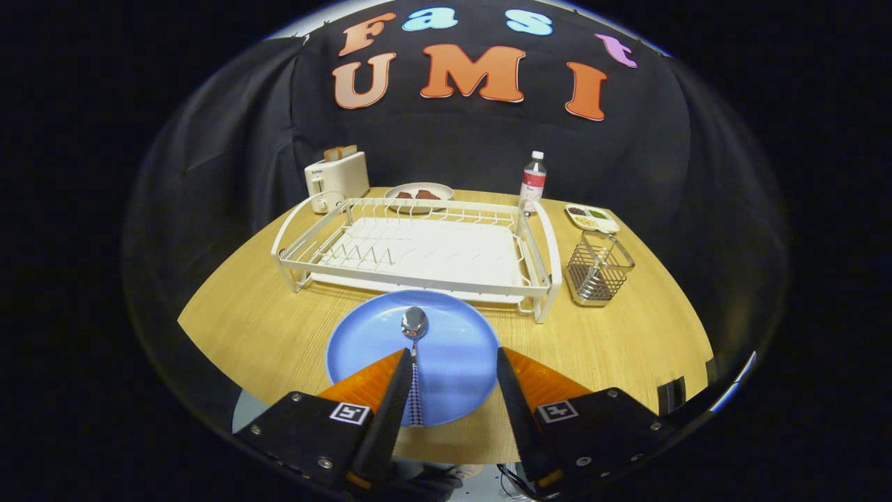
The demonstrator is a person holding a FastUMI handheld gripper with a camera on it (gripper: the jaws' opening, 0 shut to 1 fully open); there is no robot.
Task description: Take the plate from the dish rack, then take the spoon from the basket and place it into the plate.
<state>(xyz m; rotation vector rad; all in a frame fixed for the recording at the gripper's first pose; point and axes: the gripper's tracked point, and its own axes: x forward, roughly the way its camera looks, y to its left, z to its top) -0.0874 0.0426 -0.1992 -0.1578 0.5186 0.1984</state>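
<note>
Gripper (451, 362) fingers stand spread apart above the near half of the blue plate (460, 348), clamped on nothing. Spoon (414, 341) lies in the plate, bowl toward the dish rack (418, 251), its checked handle running back just beside the left finger. The white dish rack stands on the wooden surface (265, 328) just beyond the plate, the wire basket (598, 268) beside the rack's right end, with a toaster (336, 178), a bottle (533, 183) and two small dishes of food behind.
</note>
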